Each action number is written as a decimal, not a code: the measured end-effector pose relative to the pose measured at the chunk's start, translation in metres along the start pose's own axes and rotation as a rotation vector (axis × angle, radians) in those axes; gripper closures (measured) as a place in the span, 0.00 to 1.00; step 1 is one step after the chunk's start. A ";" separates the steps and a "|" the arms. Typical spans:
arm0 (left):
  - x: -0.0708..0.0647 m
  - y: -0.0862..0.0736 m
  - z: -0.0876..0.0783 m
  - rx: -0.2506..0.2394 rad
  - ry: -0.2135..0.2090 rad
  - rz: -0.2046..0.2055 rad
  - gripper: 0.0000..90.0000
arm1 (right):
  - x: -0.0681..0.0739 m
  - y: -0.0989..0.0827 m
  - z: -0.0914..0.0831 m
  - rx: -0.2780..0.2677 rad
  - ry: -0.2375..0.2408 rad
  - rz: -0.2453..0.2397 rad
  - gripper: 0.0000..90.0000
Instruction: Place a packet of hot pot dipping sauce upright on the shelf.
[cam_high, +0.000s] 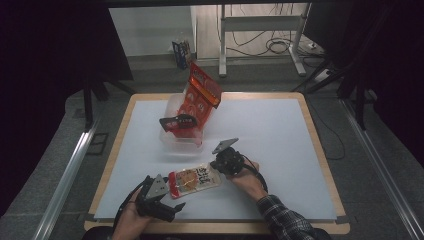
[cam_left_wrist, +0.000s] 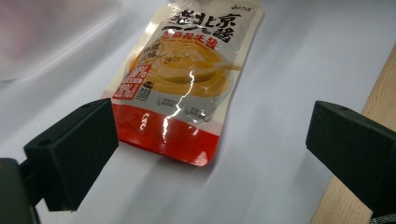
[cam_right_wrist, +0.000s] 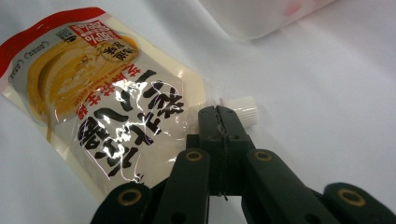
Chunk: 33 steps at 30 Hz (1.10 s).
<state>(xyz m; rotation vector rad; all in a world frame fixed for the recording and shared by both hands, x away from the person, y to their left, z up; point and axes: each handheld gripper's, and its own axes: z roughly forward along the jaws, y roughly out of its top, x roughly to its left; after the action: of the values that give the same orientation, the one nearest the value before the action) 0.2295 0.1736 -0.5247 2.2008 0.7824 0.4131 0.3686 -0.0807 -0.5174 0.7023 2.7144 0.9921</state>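
- R gripper closed at the spout neck of the sauce pouch, which lies flat on the white surface near the front edge, between both grippers.
- L gripper open, holding nothing, jaws either side of the pouch's red bottom edge.
- Risk: grip is thin and right beside the white cap; glossy film could slip out, or the pouch may swing when lifted.
- Label: Chinese text; "100%" legible, rest too small to read.
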 end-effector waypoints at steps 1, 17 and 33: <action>0.001 0.000 -0.001 0.001 -0.005 -0.004 0.03 | 0.001 0.000 0.000 0.004 -0.002 -0.003 0.98; 0.023 0.002 -0.005 -0.032 -0.078 -0.043 0.50 | 0.001 -0.011 -0.021 0.006 -0.032 0.015 0.50; 0.049 0.002 0.025 0.001 -0.151 -0.114 1.00 | -0.004 -0.017 -0.028 -0.030 0.035 0.047 0.03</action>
<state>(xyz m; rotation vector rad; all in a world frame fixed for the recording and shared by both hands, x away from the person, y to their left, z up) 0.2803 0.1906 -0.5371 2.1478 0.8198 0.1880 0.3568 -0.1097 -0.5066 0.7534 2.7189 1.0630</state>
